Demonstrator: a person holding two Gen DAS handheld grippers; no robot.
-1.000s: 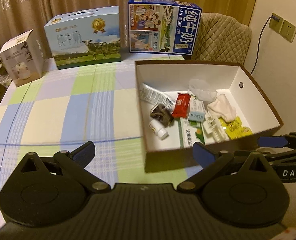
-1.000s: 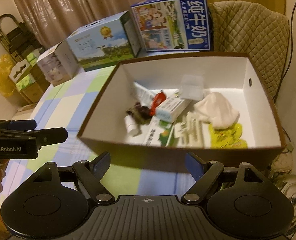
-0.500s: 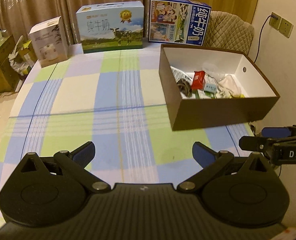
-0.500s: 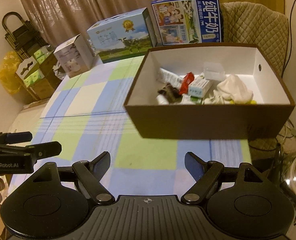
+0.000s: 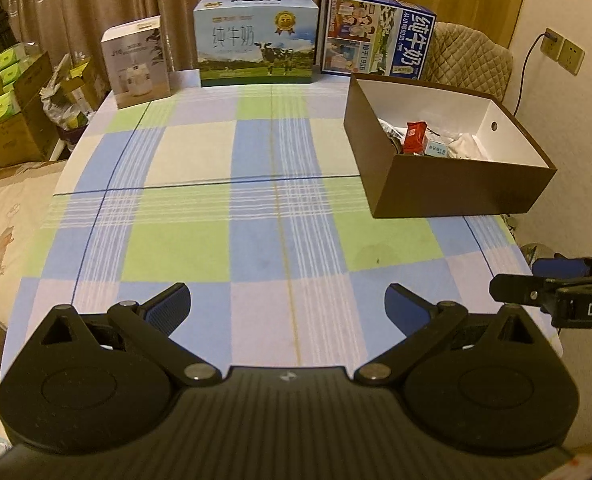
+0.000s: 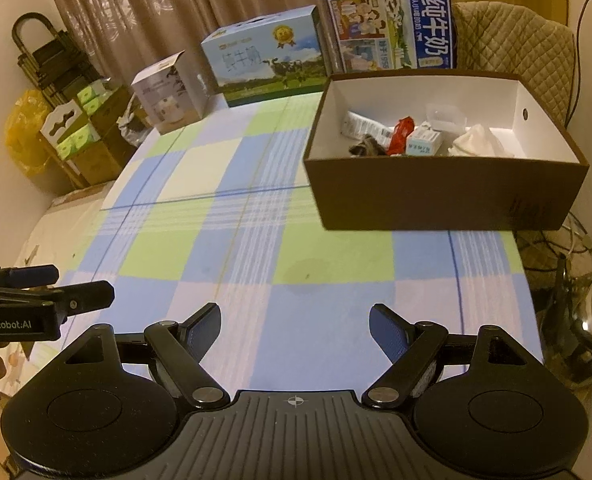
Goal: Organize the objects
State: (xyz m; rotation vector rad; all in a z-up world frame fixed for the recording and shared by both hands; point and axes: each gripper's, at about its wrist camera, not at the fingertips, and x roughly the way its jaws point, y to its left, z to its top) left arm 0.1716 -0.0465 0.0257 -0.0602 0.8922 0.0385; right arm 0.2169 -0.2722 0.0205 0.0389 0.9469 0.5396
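While both tongs are held above the near edge of the checked worktop (image 5: 223, 152), nothing is gripped: the left tongs (image 5: 287, 306) are spread wide with only cloth seen between the blue pads, and the right tongs (image 6: 294, 326) are likewise parted and empty. The brown box (image 6: 436, 196) is set on the far right part of the worktop, well apart from both tongs. Inside it a red packet (image 6: 400, 135), a small white carton (image 6: 424, 143), a white tube (image 6: 362, 126) and a pale cloth (image 6: 478, 142) can be made out; a dark item beside the tube is perhaps a hair tie, too small to tell. Three cartons are lined along the far edge.
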